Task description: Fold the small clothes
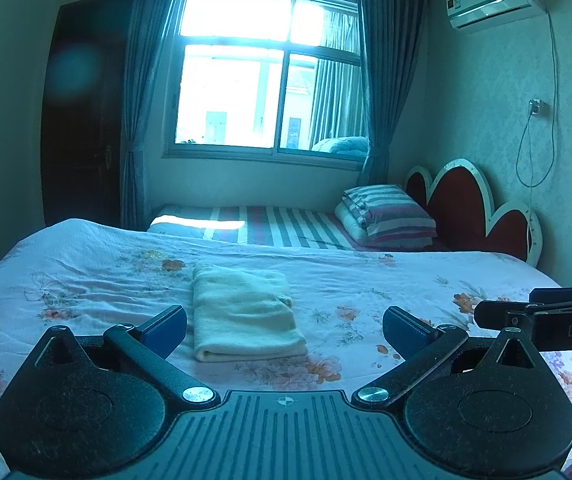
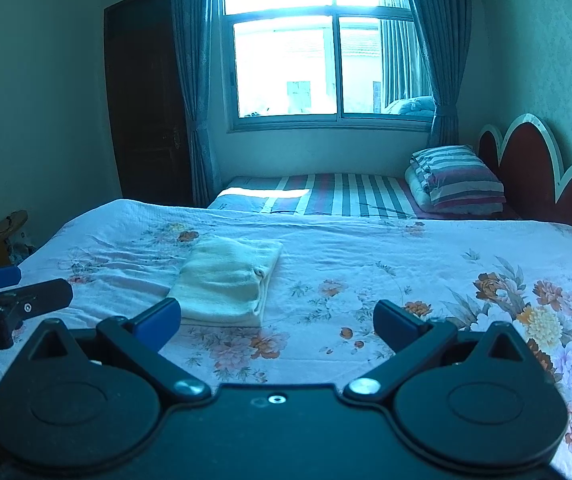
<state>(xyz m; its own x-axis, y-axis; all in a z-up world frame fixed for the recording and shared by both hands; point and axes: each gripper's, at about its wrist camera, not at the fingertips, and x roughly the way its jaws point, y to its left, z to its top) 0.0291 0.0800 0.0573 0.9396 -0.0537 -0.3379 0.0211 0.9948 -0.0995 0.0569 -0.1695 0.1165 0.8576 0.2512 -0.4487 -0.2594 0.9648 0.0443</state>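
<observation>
A pale cream garment (image 1: 244,312) lies folded into a neat rectangle on the floral bedsheet (image 1: 385,280). My left gripper (image 1: 284,328) is open and empty, held above the sheet, with the folded garment just beyond and between its fingers. My right gripper (image 2: 276,320) is open and empty, a little to the right of the garment (image 2: 226,280). The right gripper shows at the right edge of the left wrist view (image 1: 533,312). The left gripper shows at the left edge of the right wrist view (image 2: 14,300).
A second bed with a striped sheet (image 1: 286,228) and a folded striped quilt (image 1: 389,216) stands behind, under the window (image 1: 270,68). A red headboard (image 1: 473,208) is at the right. A dark door (image 1: 82,112) is at the back left.
</observation>
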